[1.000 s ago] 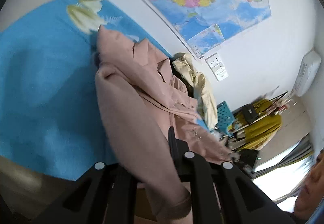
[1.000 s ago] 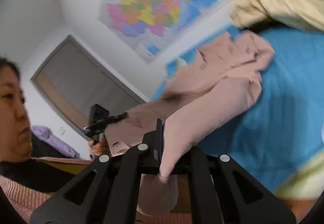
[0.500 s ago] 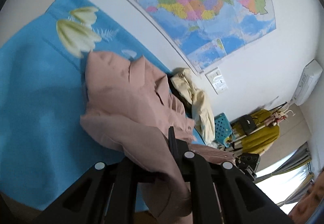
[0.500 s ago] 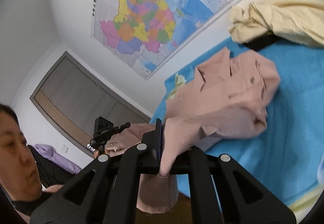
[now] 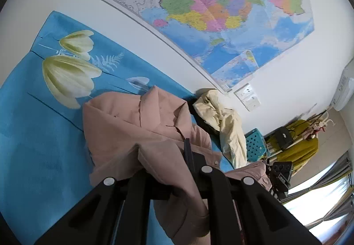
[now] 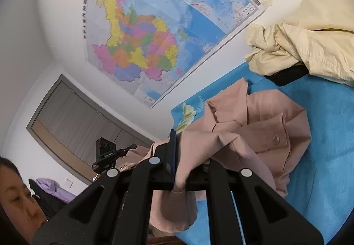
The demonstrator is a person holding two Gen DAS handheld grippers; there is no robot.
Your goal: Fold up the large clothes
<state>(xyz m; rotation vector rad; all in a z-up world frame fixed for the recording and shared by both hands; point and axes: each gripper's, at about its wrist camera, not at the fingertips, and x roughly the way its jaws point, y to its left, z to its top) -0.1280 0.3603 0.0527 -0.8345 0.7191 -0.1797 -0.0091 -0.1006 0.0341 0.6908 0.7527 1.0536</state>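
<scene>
**Both grippers clamped on one pink jacket over the blue bed**

The fingers point(image 5: 188, 156) of the left gripper point(image 5: 177, 169) are seen clenched on a fold of the pink jacket point(image 5: 137, 125), with cloth pinched between them and a sleeve end hanging below the frame. The fingers point(image 6: 172, 152) of the right gripper point(image 6: 179, 165) are likewise closed on pink cloth, a cuff drooping beneath them. No gap is left between either pair beyond the thickness of the fabric.

The jacket's collar and upper body are laid on the blue bedcover point(image 5: 33, 145), bunched, while its lower part is lifted toward the grippers. The jacket's far edge lies near the wall, just beside a crumpled cream garment point(image 5: 223, 125), which rests on something dark. A broad stretch of bare bedcover is shown to the left of the jacket in the left wrist view, and more to its right in the right wrist view.

One pink jacket and one cream garment are counted on the bed. Two large tulip prints point(image 5: 68, 81) are seen on the cover. One wall map point(image 6: 141, 30) is hung above.
</scene>
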